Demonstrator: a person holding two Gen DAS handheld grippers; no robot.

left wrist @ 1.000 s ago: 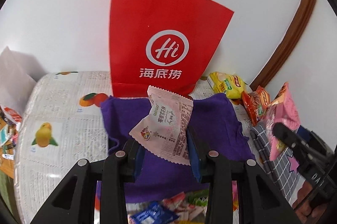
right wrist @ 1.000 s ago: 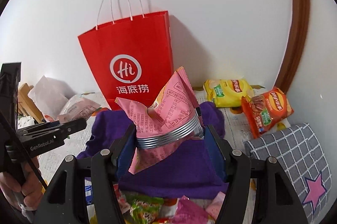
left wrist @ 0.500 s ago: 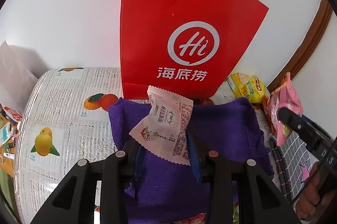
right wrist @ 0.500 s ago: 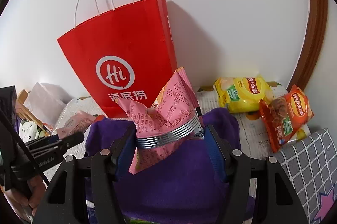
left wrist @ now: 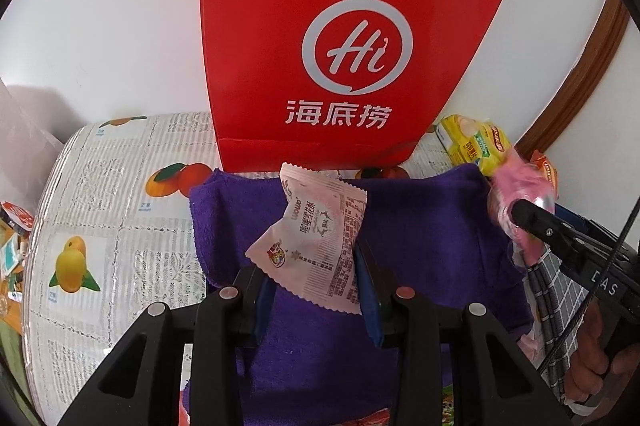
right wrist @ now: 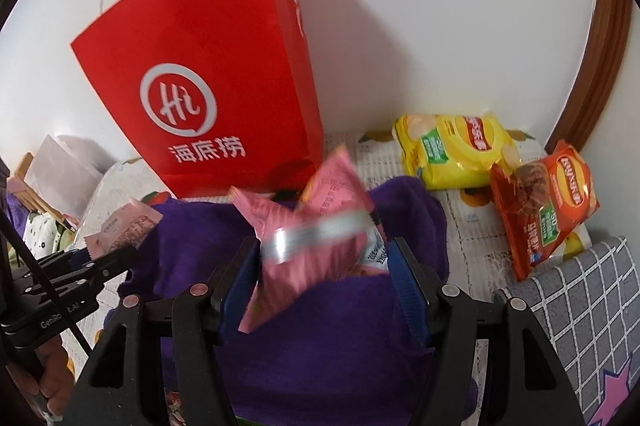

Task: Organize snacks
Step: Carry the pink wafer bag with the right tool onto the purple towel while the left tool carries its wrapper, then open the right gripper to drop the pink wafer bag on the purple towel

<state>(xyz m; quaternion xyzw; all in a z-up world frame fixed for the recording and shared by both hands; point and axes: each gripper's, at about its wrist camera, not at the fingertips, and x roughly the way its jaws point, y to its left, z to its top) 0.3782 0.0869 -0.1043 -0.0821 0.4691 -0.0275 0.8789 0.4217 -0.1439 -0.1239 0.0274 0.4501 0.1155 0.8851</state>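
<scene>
My left gripper is shut on a pale pink snack packet and holds it above a purple cloth, in front of a red paper bag. My right gripper holds a bright pink snack bag with a silver band; the bag is blurred and tilted between the jaws, which stand wider apart. The red bag stands at the back left in the right wrist view. The left gripper with its packet shows at the left there.
A yellow chip bag and an orange chip bag lie at the back right near the wall. A grey checked cushion is at the right. A fruit-print tablecloth covers the table. Clutter lies at the far left.
Both grippers have moved closer to the red bag. The right jaws have spread and the bright pink bag now tilts and blurs between them. The left grip is unchanged.
</scene>
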